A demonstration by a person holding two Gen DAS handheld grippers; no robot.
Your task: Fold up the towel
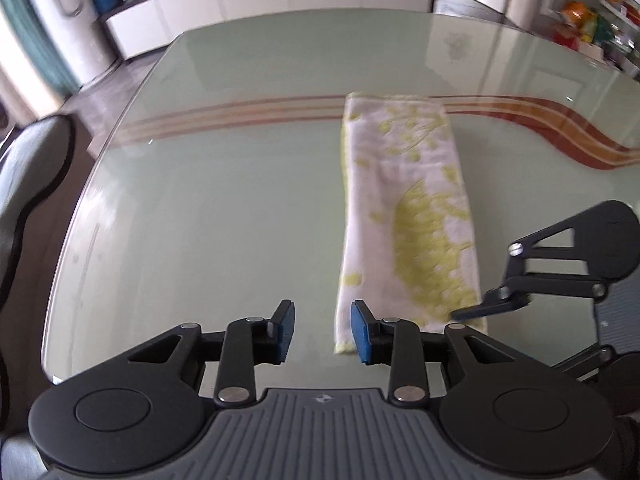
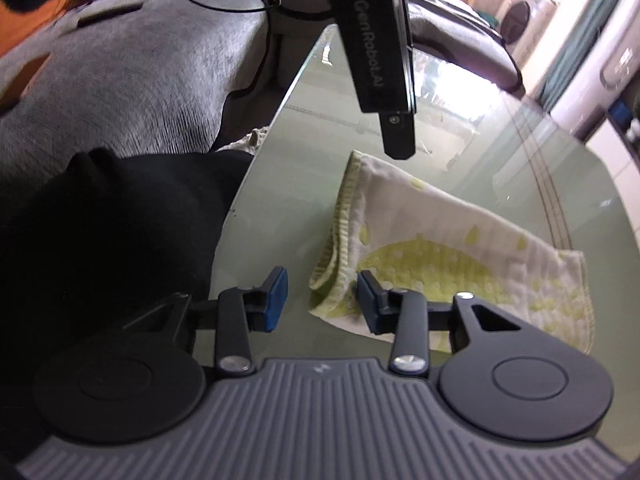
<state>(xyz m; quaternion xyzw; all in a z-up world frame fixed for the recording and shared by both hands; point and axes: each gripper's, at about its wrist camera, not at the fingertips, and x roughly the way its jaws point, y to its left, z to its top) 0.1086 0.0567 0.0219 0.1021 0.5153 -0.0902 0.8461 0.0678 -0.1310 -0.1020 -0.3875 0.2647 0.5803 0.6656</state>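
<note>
Towel (image 1: pixel 408 216): white with yellow-green print, laid on glass table (image 1: pixel 224 184) as a long narrow strip, layered edges stacked at near end; right of centre in left wrist view, centre right in right wrist view.

Left gripper (image 1: pixel 323 330): jaws parted wide, empty, at lower centre, right pad just beside near left corner of strip.

Right gripper (image 2: pixel 322 298): jaws parted wide, empty, right pad over layered near corner at lower centre.

Stage: already folded lengthwise; fits either a further cross fold pending or a finished fold.

Handling, if folding on: pinch all layers at both near corners, lift evenly, keep edges aligned.
</note>
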